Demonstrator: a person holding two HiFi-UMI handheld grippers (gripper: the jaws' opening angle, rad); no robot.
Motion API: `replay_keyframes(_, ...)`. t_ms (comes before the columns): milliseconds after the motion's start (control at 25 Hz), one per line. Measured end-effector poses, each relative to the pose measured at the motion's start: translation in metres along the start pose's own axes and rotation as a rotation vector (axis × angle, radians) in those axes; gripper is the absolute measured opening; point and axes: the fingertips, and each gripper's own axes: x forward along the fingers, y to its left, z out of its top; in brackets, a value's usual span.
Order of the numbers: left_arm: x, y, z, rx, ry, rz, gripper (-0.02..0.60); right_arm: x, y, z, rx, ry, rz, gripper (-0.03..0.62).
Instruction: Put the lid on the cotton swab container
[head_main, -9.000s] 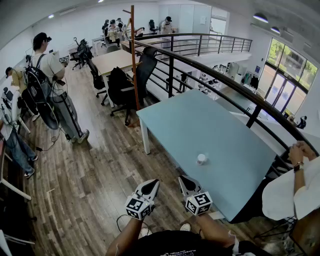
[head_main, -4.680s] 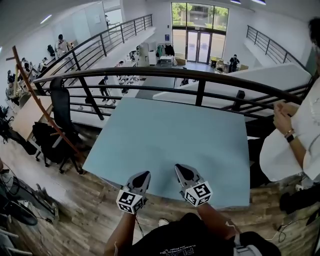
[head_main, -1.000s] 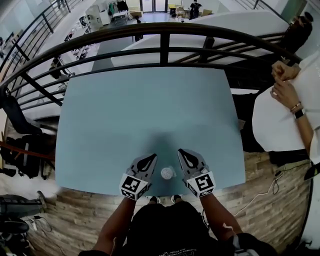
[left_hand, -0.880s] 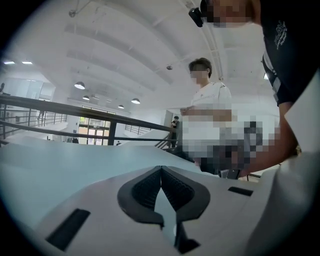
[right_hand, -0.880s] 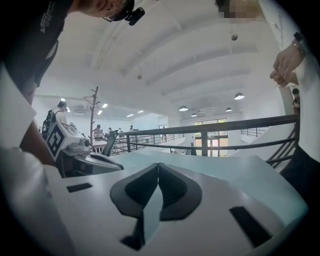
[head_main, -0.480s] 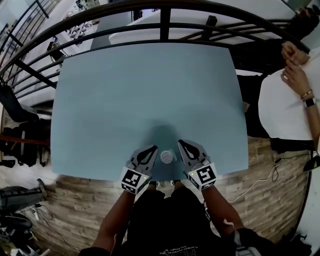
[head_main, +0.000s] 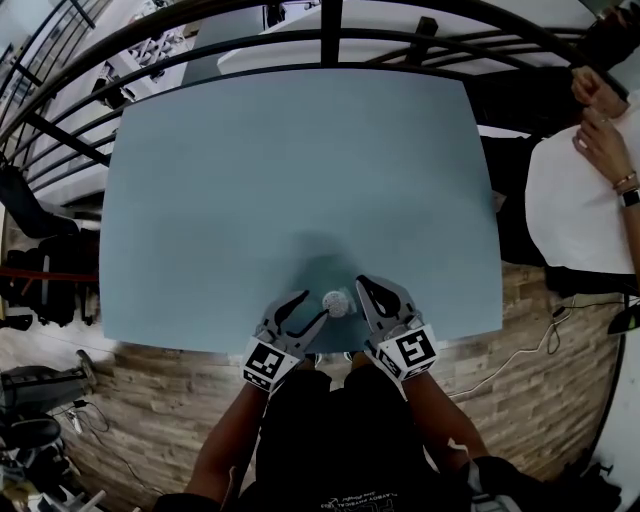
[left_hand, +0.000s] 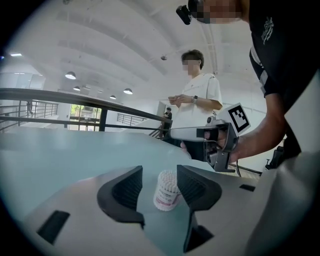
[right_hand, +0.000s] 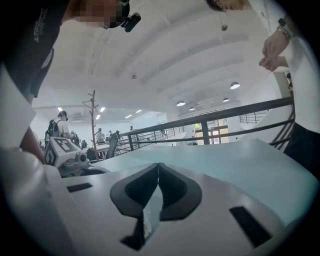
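Observation:
A small cotton swab container (head_main: 337, 303) stands upright near the front edge of the light blue table (head_main: 300, 160). In the left gripper view the container (left_hand: 166, 190) shows white swab tips at its top and a pink-and-white label. It stands between the fingertips of my left gripper (left_hand: 160, 169), closer to the right jaw. That left gripper (head_main: 314, 305) is opening, and its pads do not press on the container. My right gripper (head_main: 362, 283) sits just right of the container. In its own view the right gripper (right_hand: 158, 165) is shut tip to tip. No lid is clearly visible.
A person in a white shirt (head_main: 590, 180) stands at the table's right side. A black railing (head_main: 320, 40) runs along the far edge. The wooden floor (head_main: 170, 400) lies below the near edge, where I stand. My left gripper's marker cube (right_hand: 62, 150) shows in the right gripper view.
My left gripper's jaws, shut half a second ago, have spread apart beside the container. The container stays in place between the two grippers. The right gripper stays shut.

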Motion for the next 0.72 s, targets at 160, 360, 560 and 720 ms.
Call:
replay_keyframes(160,0.001,-0.009,-0.008,0.052,0.022,-0.031,0.272,-0.001,-0.004,0.004,0.007,-0.016,-0.006,0.018)
replay_keyframes(360,0.009,-0.022,-0.02,0.097,0.038,-0.088,0.322,-0.006,-0.005,-0.007,0.027,-0.005,-0.008,0.018)
replay_keyframes(560,0.019,-0.021,-0.033,0.135,0.084,-0.122,0.344,-0.004,0.0,-0.013,0.041,0.003,0.0,0.018)
replay_keyframes(720,0.024,-0.026,-0.038,0.18,0.109,-0.15,0.344,-0.006,0.004,-0.009,0.062,-0.012,0.006,0.018)
